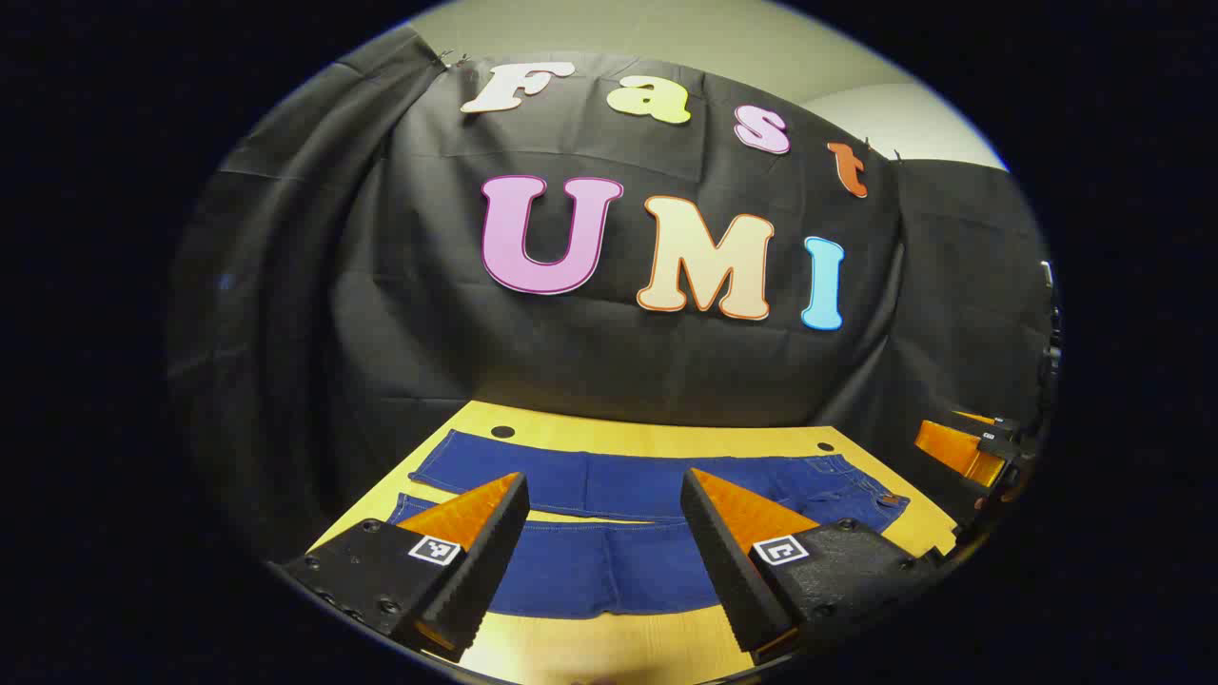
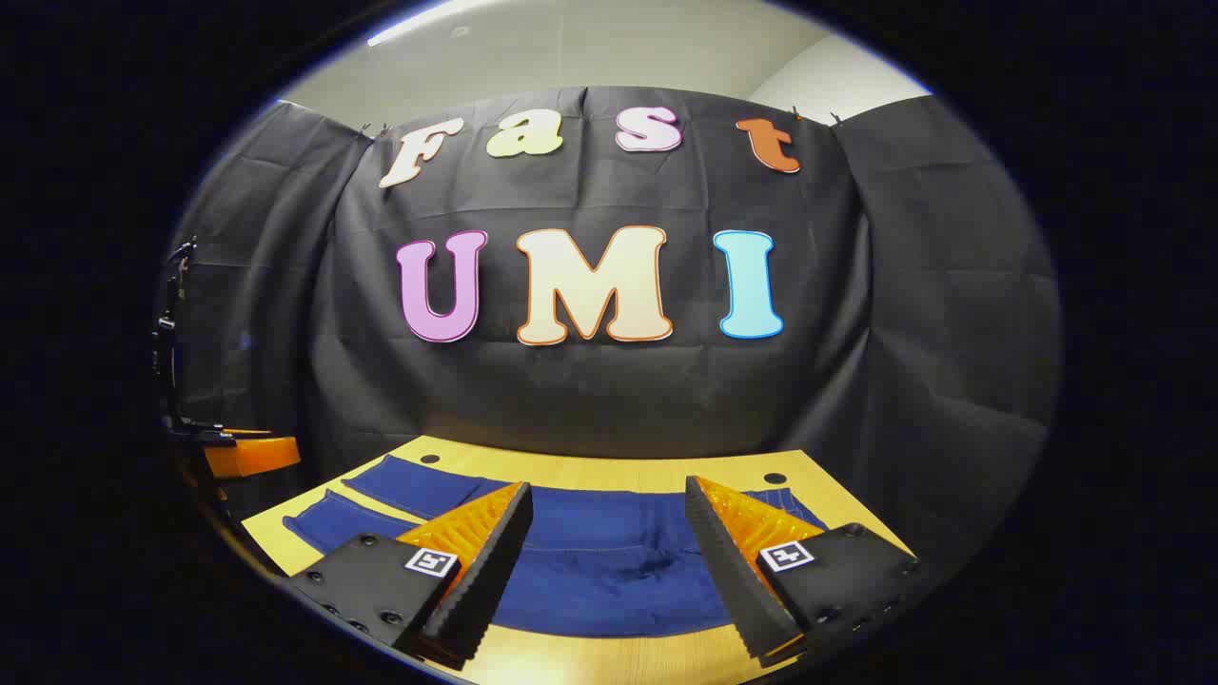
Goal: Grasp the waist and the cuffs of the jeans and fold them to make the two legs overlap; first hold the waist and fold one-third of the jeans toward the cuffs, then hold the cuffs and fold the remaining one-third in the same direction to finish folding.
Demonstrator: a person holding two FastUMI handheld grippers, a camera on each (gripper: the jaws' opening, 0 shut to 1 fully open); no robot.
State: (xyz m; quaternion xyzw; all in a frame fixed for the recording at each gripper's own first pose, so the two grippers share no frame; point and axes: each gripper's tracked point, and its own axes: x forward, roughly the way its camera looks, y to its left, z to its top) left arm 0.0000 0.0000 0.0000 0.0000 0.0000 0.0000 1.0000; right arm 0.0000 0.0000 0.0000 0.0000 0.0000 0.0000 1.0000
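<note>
Jeans (image 1: 609,518) flat; label seemingly unreadable.

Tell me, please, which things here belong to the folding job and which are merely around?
For the job: jeans, spread flat, legs apart; left gripper and right gripper, both open above them.
Merely around: table; two dark holes near its far edge.

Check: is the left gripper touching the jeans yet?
Apart. Left gripper view: the left gripper is open and raised, its fingers closing on nothing, the jeans flat on the table beyond.
</note>
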